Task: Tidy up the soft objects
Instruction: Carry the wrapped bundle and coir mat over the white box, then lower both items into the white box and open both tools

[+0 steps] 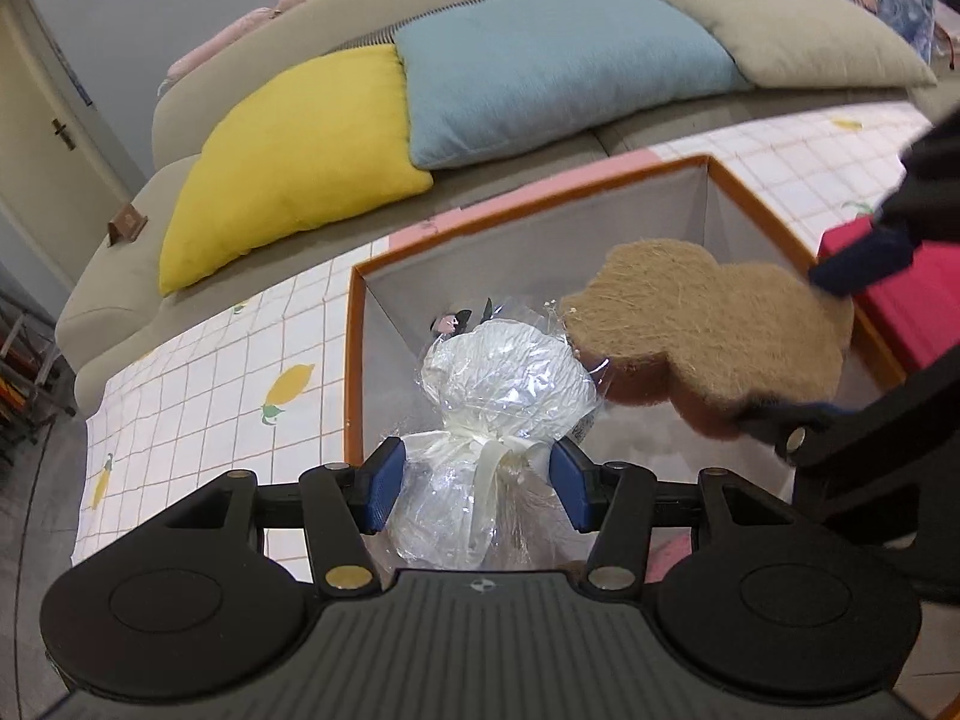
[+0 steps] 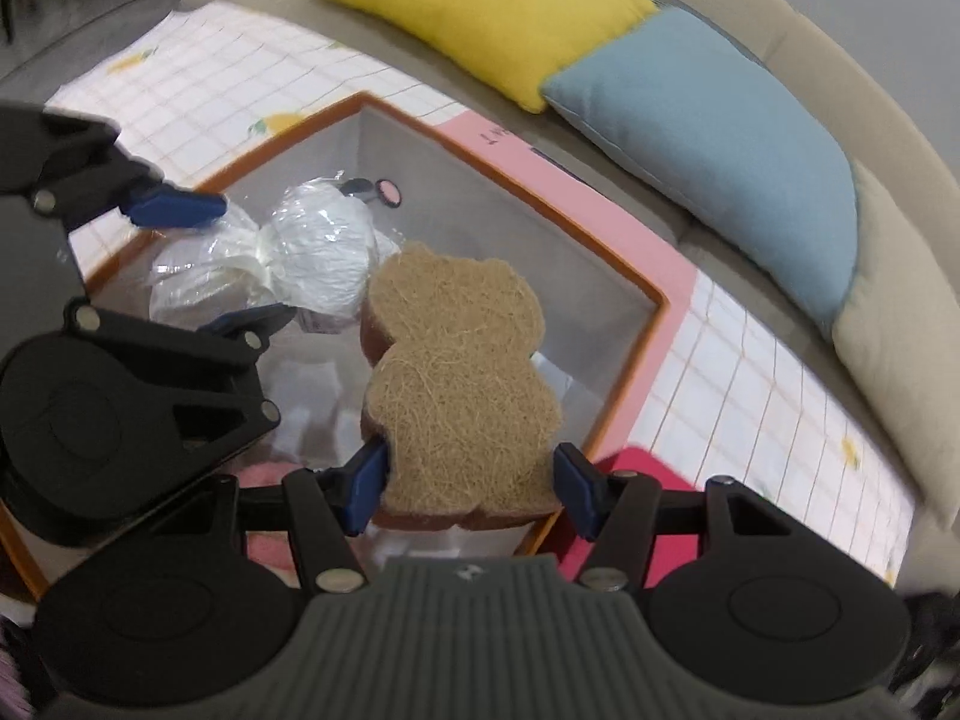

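Left wrist view: the left tool (image 1: pixel 473 483) is clamped on a plastic-wrapped white bundle (image 1: pixel 507 387), hanging over the open box (image 1: pixel 372 276) on the bench (image 1: pixel 198 396); the sponge (image 1: pixel 714 327) hovers alongside.

Right wrist view: the right tool (image 2: pixel 469 483) grips the tan bear-shaped sponge (image 2: pixel 459 378) by its sides, over the same box (image 2: pixel 657 300), with the bundle (image 2: pixel 318 246) just beside it.

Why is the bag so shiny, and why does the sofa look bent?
Left wrist view: light glares off the plastic bag; the fisheye lens bends the sofa; the right gripper is smeared at the edge. Right wrist view: the bag glints, corners blur, the sponge stays sharp.
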`<state>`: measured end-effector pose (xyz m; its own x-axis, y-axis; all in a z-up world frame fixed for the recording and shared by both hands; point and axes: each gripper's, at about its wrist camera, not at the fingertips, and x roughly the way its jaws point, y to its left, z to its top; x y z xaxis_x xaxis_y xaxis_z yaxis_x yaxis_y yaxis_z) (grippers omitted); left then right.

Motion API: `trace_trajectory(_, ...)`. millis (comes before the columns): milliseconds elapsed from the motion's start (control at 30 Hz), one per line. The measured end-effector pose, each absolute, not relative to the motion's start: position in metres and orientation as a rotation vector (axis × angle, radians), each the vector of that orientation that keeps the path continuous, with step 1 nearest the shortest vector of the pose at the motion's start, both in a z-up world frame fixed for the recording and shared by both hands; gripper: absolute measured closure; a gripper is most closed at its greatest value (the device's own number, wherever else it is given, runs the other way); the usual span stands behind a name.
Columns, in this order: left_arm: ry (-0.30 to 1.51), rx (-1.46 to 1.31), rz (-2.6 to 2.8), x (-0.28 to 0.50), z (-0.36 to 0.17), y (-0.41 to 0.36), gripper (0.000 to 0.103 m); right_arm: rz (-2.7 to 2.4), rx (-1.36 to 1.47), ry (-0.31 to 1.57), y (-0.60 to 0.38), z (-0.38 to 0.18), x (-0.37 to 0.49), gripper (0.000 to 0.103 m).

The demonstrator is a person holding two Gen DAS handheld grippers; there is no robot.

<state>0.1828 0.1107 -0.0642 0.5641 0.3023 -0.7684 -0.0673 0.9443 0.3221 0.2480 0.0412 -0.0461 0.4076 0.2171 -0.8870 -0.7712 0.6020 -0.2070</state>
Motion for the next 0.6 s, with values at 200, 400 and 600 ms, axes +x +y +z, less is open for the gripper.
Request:
trace_trajectory(200,0.98,0.278,0.198,0.191,-0.078,0.114,0.041,0.707,-0.702,0.987,0.048,-0.062,0.263,0.043)
trace_trajectory(400,1.028,0.293,0.171,0.196,-0.091,0.116,0.033,0.758,-0.755,0.985,0.052,-0.073,0.264,0.042)
trace_trajectory(600,1.039,0.309,0.161,0.194,-0.092,0.114,0.025,0.813,-0.783,0.997,0.052,-0.08,0.265,0.041)
